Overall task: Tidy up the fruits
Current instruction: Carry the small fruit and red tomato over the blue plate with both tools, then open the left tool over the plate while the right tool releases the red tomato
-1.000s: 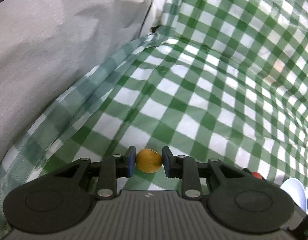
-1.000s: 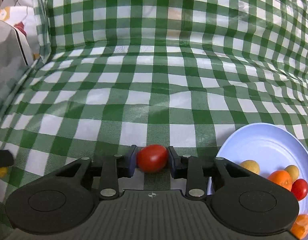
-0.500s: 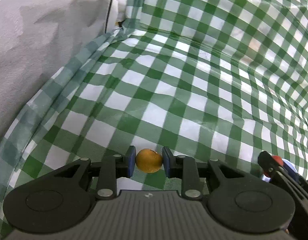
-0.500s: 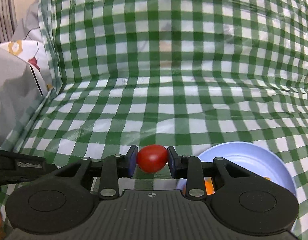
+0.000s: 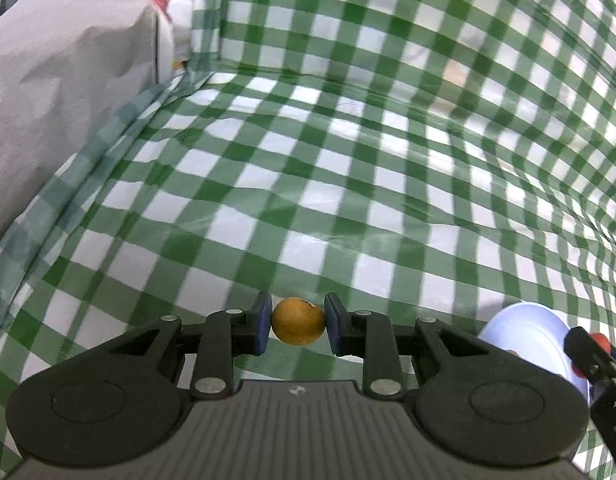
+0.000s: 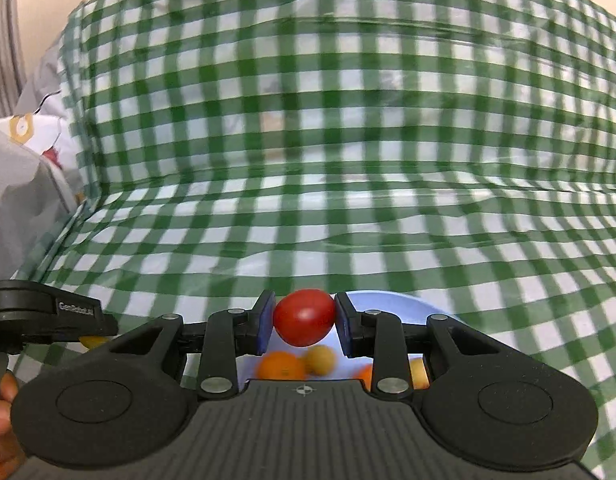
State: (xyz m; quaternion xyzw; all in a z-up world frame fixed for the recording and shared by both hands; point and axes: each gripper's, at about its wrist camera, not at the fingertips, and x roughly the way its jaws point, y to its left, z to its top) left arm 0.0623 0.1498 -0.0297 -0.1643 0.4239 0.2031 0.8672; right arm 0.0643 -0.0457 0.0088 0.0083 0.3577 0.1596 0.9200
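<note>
Red tomato (image 6: 303, 322) sits pinched in the right hand-held gripper (image 6: 303, 325) above the blue plate (image 6: 392, 305), seemingly for dropping among blurred fruits, while the left hand-held gripper (image 5: 298, 323) clamps a brownish-orange fruit (image 5: 298, 321) nearby.

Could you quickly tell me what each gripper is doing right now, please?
Left gripper: shut on a small orange-brown fruit.
Right gripper: shut on a red cherry tomato.

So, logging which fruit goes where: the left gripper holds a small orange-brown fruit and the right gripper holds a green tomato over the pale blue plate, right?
Not quite: the tomato in the right gripper is red, as the right wrist view shows. The rest stands: the left gripper holds the orange-brown fruit, over the plate.
</note>
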